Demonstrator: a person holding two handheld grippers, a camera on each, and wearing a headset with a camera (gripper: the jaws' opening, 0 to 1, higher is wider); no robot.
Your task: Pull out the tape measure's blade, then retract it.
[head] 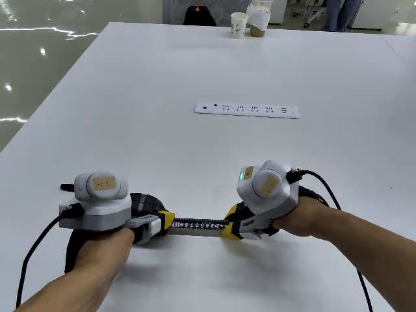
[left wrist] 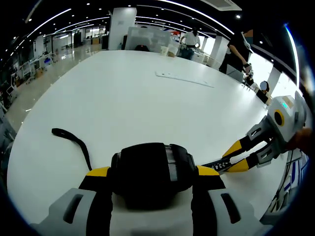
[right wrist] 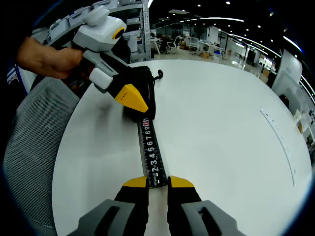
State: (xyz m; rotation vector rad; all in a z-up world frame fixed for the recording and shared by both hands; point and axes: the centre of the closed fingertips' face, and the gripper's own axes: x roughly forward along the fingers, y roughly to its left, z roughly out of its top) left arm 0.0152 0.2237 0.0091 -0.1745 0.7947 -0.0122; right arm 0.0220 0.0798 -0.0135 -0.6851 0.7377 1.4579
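A black tape measure case (head: 144,203) (left wrist: 150,169) (right wrist: 142,91) sits on the white table (head: 214,71), held between the yellow-tipped jaws of my left gripper (head: 159,223) (left wrist: 150,172), which is shut on it. A short length of black blade (head: 195,225) (right wrist: 150,155) with white numbers runs out to the right. My right gripper (head: 229,229) (right wrist: 157,183) is shut on the blade's end. In the left gripper view the right gripper (left wrist: 234,158) comes in from the right with the blade (left wrist: 212,166) in its tips. The case's black wrist strap (left wrist: 74,140) lies on the table.
A white power strip (head: 247,109) (left wrist: 183,78) (right wrist: 280,142) lies across the middle of the table. Two paper cups (head: 249,23) stand at the far edge. Cables (head: 325,185) trail from both grippers. A grey mesh chair (right wrist: 34,142) stands beside the table.
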